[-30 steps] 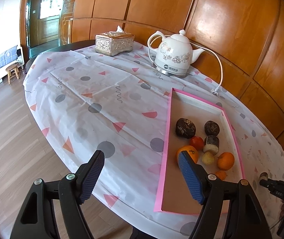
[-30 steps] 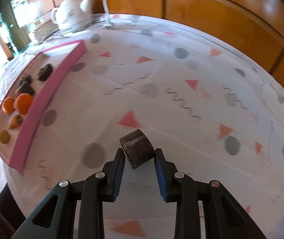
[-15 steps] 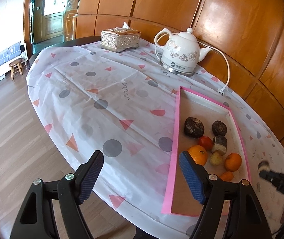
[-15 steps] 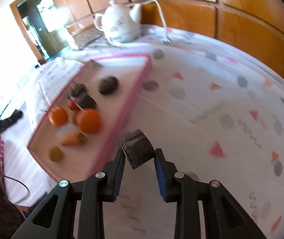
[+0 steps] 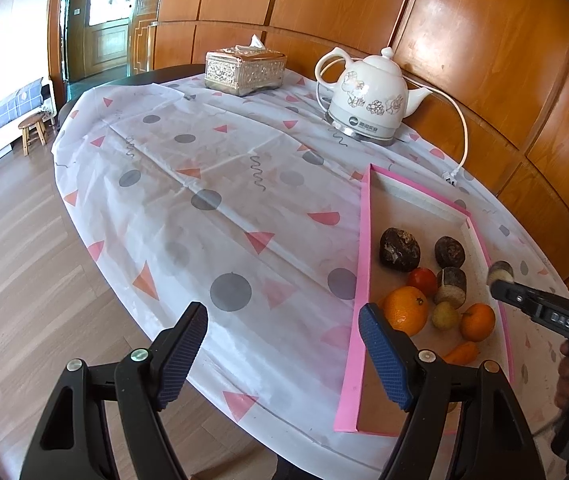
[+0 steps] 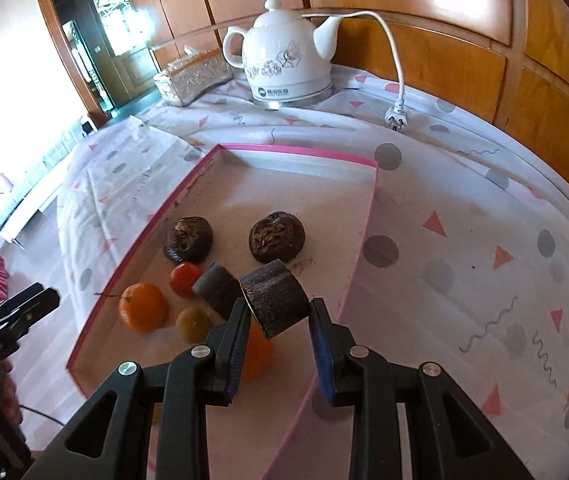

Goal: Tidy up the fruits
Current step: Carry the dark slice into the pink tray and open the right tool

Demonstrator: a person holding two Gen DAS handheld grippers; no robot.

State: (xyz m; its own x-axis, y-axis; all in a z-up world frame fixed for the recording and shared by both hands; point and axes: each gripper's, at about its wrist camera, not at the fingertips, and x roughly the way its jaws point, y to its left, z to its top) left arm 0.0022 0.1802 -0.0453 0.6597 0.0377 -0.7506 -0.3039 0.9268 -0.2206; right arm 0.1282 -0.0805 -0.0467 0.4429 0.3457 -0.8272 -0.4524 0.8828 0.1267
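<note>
Wood-panelled room, patterned table [image 5: 212,184]: right gripper [image 6: 278,322], jaws clamped on dark cut cylinder [image 6: 274,298], poised over pink-rimmed tray [image 6: 296,151] for release among gathered fruit; left gripper [image 5: 284,344] wide, empty, beside tray.

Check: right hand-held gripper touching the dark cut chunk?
Touching. Right wrist view: the right hand-held gripper has both pads pressed on the dark cut chunk, held above the pink tray.

A dark, bark-skinned cylinder piece [image 6: 275,305] hangs tilted above the pink-rimmed tray [image 6: 296,151], whose near half holds oranges [image 6: 143,306], a tomato [image 6: 185,279] (small, red) and dark lumps [image 6: 277,238].
</note>
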